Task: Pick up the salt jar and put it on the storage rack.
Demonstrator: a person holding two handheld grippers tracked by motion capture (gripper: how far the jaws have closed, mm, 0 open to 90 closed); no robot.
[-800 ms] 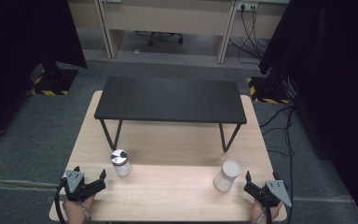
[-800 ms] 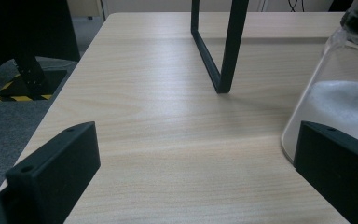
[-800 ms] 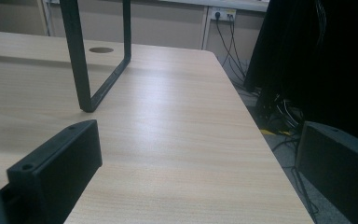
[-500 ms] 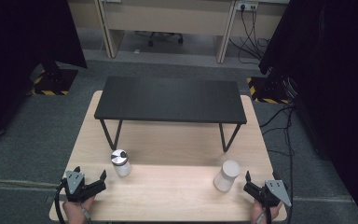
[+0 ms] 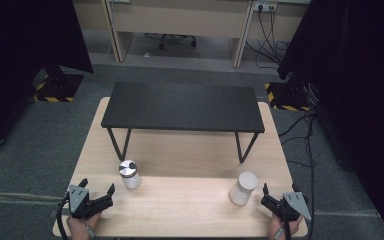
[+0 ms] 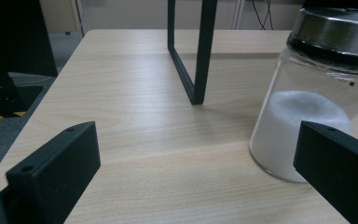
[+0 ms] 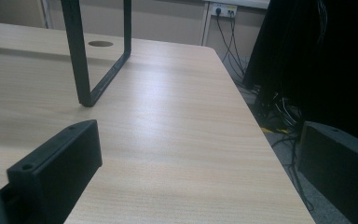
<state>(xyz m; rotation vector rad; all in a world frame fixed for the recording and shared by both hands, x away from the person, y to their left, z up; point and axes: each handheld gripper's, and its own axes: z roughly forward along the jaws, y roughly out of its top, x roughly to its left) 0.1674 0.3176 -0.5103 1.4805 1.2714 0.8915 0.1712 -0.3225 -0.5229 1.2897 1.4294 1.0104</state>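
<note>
Two jars before a low shelf, my grippers at the near corners.

On the pale wooden tabletop (image 5: 190, 210) I see a black metal-legged riser shelf (image 5: 182, 106) standing across the far half. Before its left leg stands the clear glass jar with a steel lid (image 5: 129, 174); before its right leg, well apart from it, stands the white cylindrical canister (image 5: 243, 188). My left gripper (image 5: 98, 187) sits at the near left corner, just left of the glass jar; my right gripper (image 5: 278, 192) sits at the near right corner, just right of the canister. Cables (image 5: 300, 135) lie on the floor to the right of the tabletop.
</note>
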